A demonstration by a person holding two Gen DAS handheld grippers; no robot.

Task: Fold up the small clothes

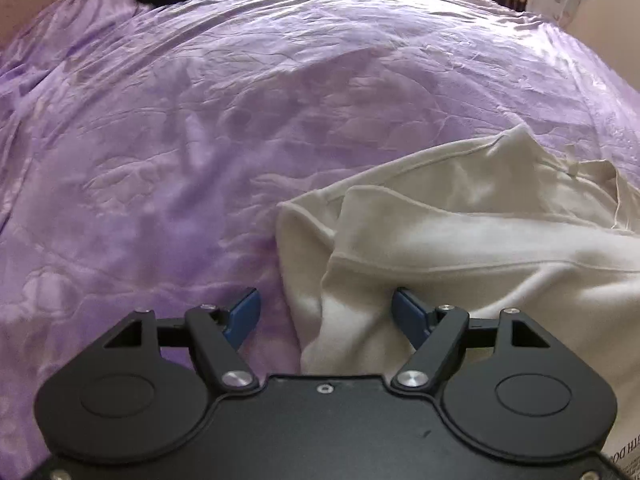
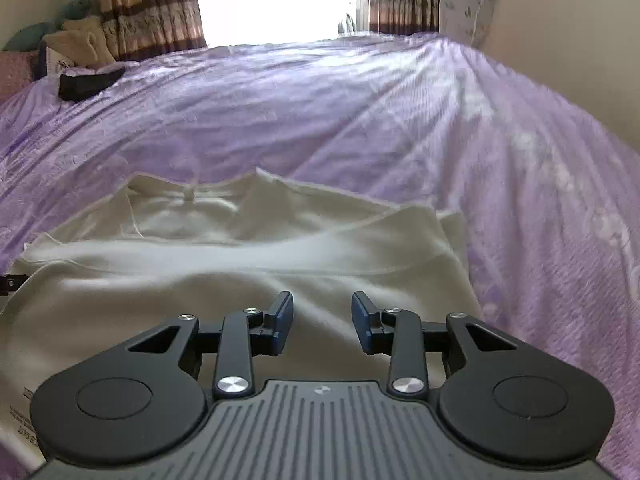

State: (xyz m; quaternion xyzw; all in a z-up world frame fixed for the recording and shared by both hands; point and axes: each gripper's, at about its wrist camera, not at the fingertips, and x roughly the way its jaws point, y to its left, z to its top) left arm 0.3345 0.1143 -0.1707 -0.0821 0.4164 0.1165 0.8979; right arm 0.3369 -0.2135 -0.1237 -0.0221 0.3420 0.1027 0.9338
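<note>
Lying rumpled on the purple bedspread point(image 1: 200, 128), near side of the bed: a cream garment point(image 1: 460, 240), partly folded over itself, seams and a small tie showing near its far edge. Hovering at its left edge, left tongs point(image 1: 326, 312) spread wide, gripping nothing; blue left pad point(image 1: 244, 312) over bedspread, right pad against cream cloth. Hanging above the garment's middle, right tongs point(image 2: 322, 320) gaping about halfway, also holding nothing. Sitting far off near the bed's far left corner: a dark folded item point(image 2: 86, 80). Hanging beyond: striped curtains point(image 2: 144, 12) flanking a bright window.
</note>
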